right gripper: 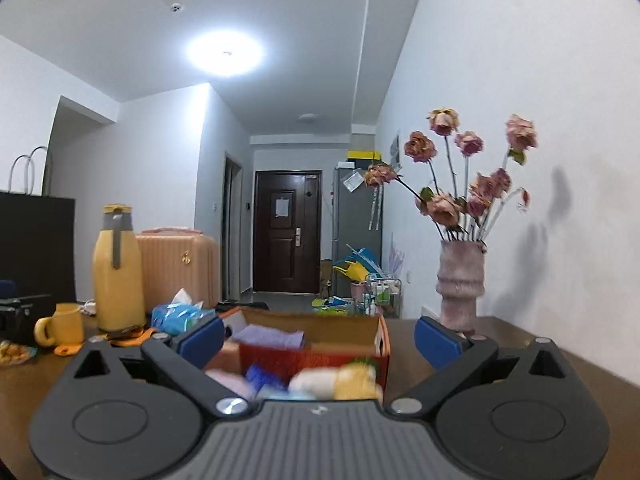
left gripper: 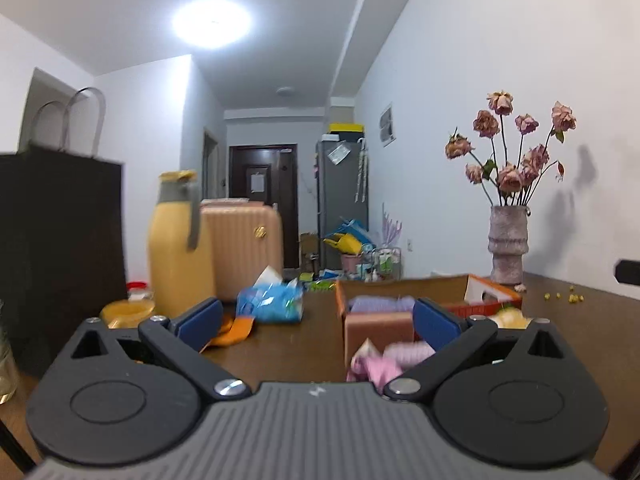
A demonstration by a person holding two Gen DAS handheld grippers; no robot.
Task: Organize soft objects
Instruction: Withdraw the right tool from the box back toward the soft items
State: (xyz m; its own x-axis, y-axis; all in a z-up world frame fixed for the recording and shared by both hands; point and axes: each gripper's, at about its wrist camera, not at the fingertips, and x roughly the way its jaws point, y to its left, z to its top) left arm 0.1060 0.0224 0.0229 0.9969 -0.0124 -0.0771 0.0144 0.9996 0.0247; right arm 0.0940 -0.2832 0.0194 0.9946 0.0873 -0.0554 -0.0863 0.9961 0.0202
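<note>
A cardboard box (left gripper: 400, 286) with orange trim stands on the brown table (left gripper: 288, 344). It holds a folded purple cloth (left gripper: 380, 304); pink soft items (left gripper: 384, 360) lie at its near side. My left gripper (left gripper: 318, 322) is open and empty, raised just left of the box. In the right wrist view the same box (right gripper: 312, 322) holds the purple cloth (right gripper: 270, 338), and blurred pink, blue, white and yellow soft items (right gripper: 340, 382) lie at its near side. My right gripper (right gripper: 320, 338) is open and empty, straddling the box from the near side.
A yellow jug (left gripper: 178, 246), a blue tissue pack (left gripper: 270, 302), an orange cloth (left gripper: 236, 330) and a dark paper bag (left gripper: 60, 240) stand left. A vase of dried roses (left gripper: 507, 248) stands at the right by the wall. A yellow mug (right gripper: 66, 324) sits far left.
</note>
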